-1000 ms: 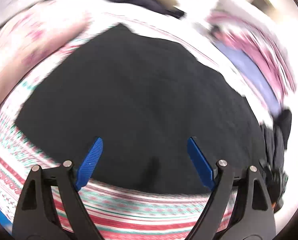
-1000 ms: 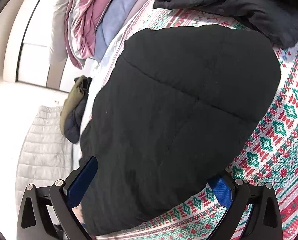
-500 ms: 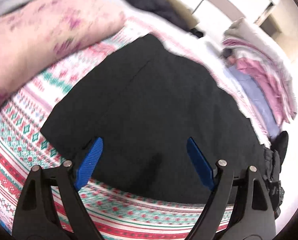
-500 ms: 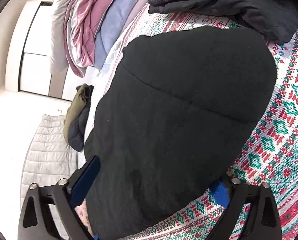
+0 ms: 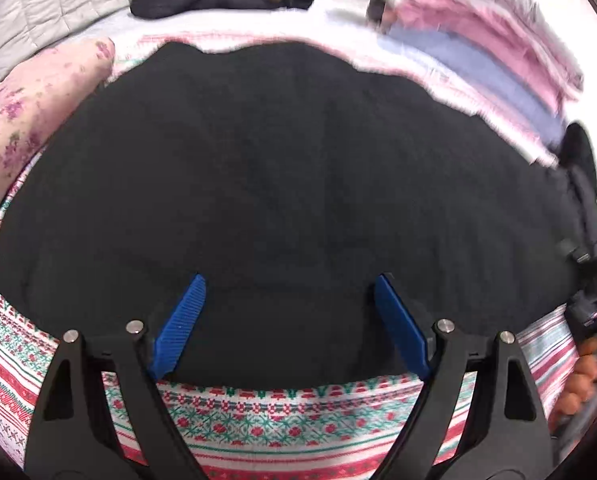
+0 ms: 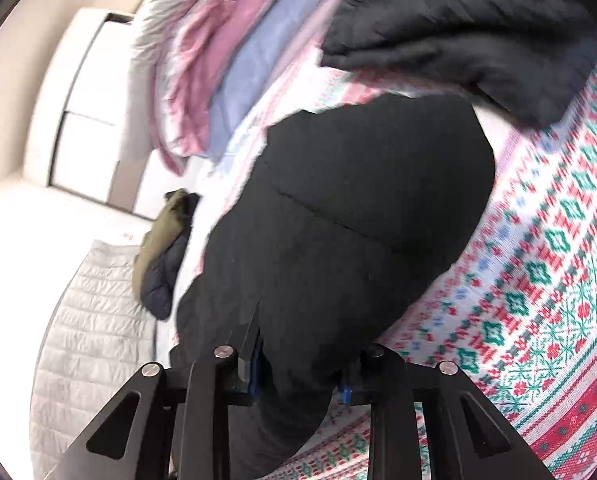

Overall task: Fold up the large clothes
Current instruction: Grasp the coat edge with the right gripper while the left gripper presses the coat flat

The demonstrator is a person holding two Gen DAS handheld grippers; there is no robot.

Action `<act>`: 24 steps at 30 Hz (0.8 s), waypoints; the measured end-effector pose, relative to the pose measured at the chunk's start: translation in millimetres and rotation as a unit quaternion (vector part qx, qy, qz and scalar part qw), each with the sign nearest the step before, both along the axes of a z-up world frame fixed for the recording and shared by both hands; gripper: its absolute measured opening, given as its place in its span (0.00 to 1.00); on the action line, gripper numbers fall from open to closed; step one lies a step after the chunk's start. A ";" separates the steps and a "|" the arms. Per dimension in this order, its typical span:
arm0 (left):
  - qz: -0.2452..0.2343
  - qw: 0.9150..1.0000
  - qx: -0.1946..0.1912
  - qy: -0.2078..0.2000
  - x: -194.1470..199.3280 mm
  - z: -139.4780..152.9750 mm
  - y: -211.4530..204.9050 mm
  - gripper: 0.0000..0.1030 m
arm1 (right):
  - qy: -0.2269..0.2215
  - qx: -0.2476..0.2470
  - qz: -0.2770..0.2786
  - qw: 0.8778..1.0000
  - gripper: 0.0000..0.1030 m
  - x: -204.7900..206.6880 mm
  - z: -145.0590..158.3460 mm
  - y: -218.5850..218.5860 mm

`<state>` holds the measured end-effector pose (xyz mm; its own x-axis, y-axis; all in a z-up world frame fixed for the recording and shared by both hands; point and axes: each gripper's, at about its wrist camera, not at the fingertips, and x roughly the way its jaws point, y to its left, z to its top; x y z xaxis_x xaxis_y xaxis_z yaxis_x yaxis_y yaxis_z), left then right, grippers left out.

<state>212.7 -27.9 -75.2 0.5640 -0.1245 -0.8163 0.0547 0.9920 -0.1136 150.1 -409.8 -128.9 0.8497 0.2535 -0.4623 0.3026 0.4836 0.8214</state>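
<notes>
A large black padded garment point(image 5: 282, 184) lies spread on a red, green and white patterned blanket point(image 5: 266, 424). My left gripper point(image 5: 288, 300) is open, its blue pads point(image 5: 178, 320) over the garment's near edge. My right gripper point(image 6: 298, 376) is shut on the black garment's point(image 6: 338, 248) near edge, the fabric bunched between its jaws. In the left wrist view the right gripper point(image 5: 590, 280) and the hand holding it show at the far right edge.
A second dark jacket point(image 6: 458, 32) lies at the top right. Folded pink, blue and white bedding point(image 6: 226, 64) is stacked behind. An olive and navy bundle point(image 6: 162, 256) and a grey quilted cover point(image 6: 94, 344) lie left. A pink flowered pillow point(image 5: 34, 108) lies left.
My right gripper has closed on the garment's edge; it was open before. My left gripper has swung its view and come closer over the garment, still open.
</notes>
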 end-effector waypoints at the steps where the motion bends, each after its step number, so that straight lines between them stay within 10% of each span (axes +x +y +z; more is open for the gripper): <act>1: 0.001 1.000 0.005 -0.003 0.9 -1.1 -1.2 0.84 | -0.011 -0.012 0.004 1.000 0.23 -1.1 6.7 2.9; 7: -0.023 0.997 -0.076 -0.024 -13.4 26.1 3.8 0.84 | -0.030 -0.063 0.005 0.998 0.23 -2.0 28.6 20.5; 12: -0.046 0.999 -0.008 -0.020 -11.2 12.1 -22.6 0.84 | 0.004 0.007 -0.017 1.000 0.28 -3.6 2.6 4.2; 16: -0.037 0.998 0.057 -0.014 -4.0 -6.9 -40.0 0.89 | 0.030 0.049 -0.024 0.998 0.52 0.5 -19.4 -1.8; 20: -0.035 0.998 0.052 -0.005 -3.0 -5.1 -37.4 0.89 | 0.046 0.103 -0.012 0.994 0.51 12.4 -42.5 0.0; 24: -0.037 0.998 0.049 -0.007 -1.8 -6.7 -37.2 0.89 | -0.004 0.018 0.014 1.000 0.35 18.6 -5.4 15.8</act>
<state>210.9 -65.1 -81.9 0.5675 -0.0869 -0.8187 0.1301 0.9914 -0.0151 168.7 -394.0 -134.2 0.8453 0.2937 -0.4464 0.2832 0.4622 0.8403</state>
